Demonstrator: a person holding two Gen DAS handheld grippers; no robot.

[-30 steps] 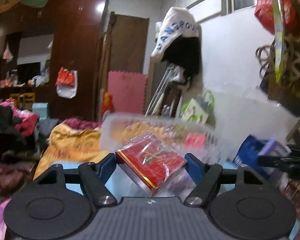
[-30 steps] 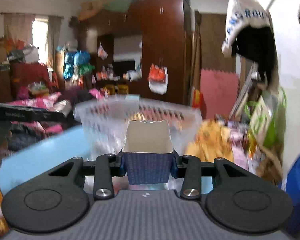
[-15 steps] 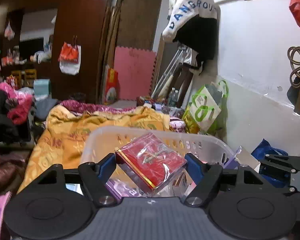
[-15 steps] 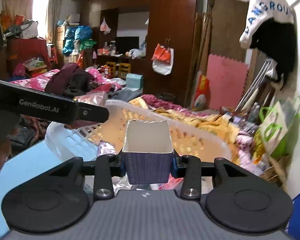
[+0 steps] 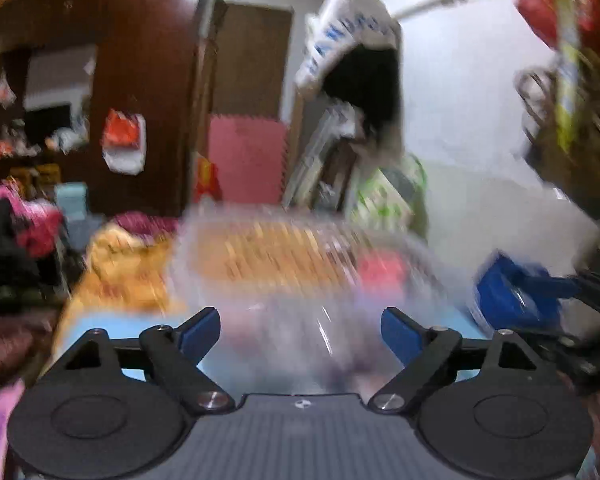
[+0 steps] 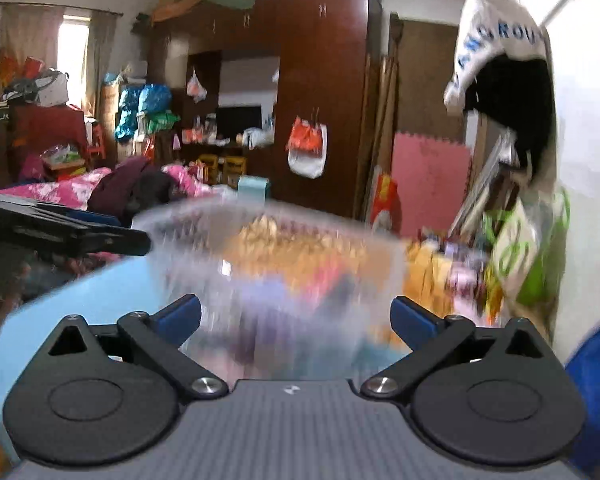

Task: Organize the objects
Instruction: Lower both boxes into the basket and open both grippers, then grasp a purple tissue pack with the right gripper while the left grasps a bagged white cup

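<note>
A white plastic laundry basket (image 5: 300,240) stands on the light blue table just ahead of both grippers, blurred by motion; it also shows in the right wrist view (image 6: 276,240). Blurred coloured items lie inside it. My left gripper (image 5: 300,332) is open and empty, its blue pads wide apart in front of the basket. My right gripper (image 6: 296,320) is open and empty too. The left gripper's body (image 6: 60,232) shows at the left of the right wrist view. The red packet and the purple box are not clearly seen.
The light blue table (image 6: 80,300) carries the basket. A blue bag (image 5: 512,292) sits to the right of it. Behind lie an orange blanket (image 5: 120,272), a dark wardrobe (image 6: 320,92), a pink foam mat (image 6: 428,184) and a green bag (image 6: 532,264).
Both grippers have opened. The left one let go of the red packet and the right one let go of the purple box. Both views have pulled back from the basket.
</note>
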